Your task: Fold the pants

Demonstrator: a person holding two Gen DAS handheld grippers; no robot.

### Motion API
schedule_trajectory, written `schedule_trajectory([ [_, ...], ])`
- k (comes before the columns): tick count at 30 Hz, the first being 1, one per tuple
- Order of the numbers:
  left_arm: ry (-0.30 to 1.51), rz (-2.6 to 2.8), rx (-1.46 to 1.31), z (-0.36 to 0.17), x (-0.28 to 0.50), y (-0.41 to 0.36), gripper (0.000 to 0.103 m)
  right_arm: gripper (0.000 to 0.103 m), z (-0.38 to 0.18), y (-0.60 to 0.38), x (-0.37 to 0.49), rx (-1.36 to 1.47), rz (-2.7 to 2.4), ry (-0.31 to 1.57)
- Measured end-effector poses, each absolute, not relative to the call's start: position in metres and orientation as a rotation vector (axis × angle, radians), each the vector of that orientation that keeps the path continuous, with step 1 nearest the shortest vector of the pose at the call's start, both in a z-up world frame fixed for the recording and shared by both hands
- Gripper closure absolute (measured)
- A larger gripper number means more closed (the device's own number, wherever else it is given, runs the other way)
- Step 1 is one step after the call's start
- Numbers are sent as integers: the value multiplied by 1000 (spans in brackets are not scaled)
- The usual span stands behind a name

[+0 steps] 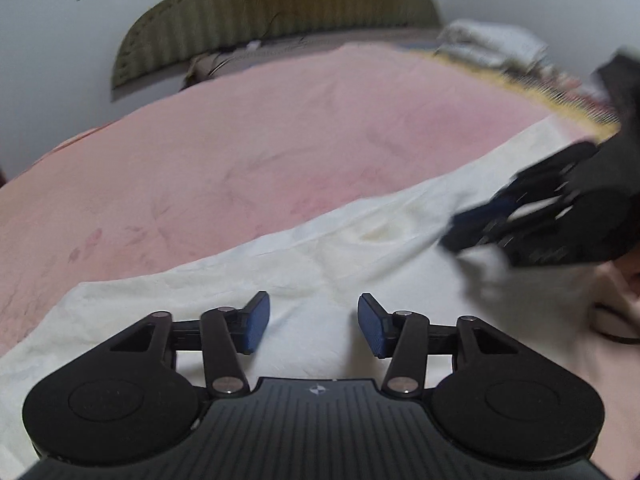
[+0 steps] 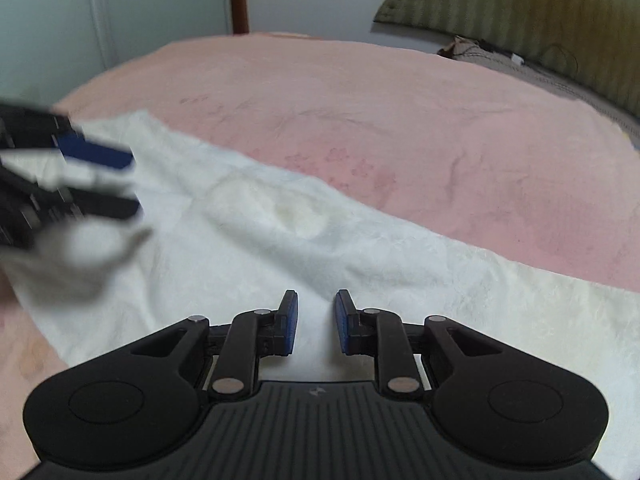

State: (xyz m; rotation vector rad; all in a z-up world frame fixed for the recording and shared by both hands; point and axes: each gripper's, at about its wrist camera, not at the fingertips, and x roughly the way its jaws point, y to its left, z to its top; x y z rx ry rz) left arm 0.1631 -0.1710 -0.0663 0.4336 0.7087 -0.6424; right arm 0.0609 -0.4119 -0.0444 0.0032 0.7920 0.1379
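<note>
White pants [image 1: 320, 264] laid flat on bed [image 1: 240, 140], long axis crosswise ahead of fingers. Left gripper [image 1: 314, 326] parted, empty; right gripper [image 2: 316, 322] narrowly parted, empty.

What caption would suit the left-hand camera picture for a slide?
Left gripper open and empty over white pants spread on a pink bedspread, right gripper blurred alongside.

My left gripper [image 1: 313, 322] is matte black with blue ribbed pads [image 1: 256, 322] and silver pivot screws. My right gripper [image 2: 316, 322] matches: ridged housing, small diamond logo [image 2: 319, 392].
</note>
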Motion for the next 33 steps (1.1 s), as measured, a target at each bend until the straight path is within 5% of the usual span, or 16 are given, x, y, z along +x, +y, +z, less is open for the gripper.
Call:
schedule_trajectory([
  [6, 535, -315, 539, -70, 189, -180, 48, 83, -42, -429, 93, 94, 19, 720],
  [18, 606, -418, 542, -78, 198, -168, 37, 83, -41, -368, 86, -38, 293, 826],
  [22, 566, -264, 514, -66, 210, -159, 50, 83, -37, -380, 117, 16, 120, 778],
  [27, 592, -389, 400, -40, 179, -125, 36, 82, -21, -390, 82, 95, 199, 727],
  [31, 676, -580, 377, -49, 162, -135, 35, 42, -35, -365, 65, -40, 351, 842],
  [33, 680, -544, 419, -62, 166, -152, 32, 36, -43, -355, 72, -109, 321, 828],
])
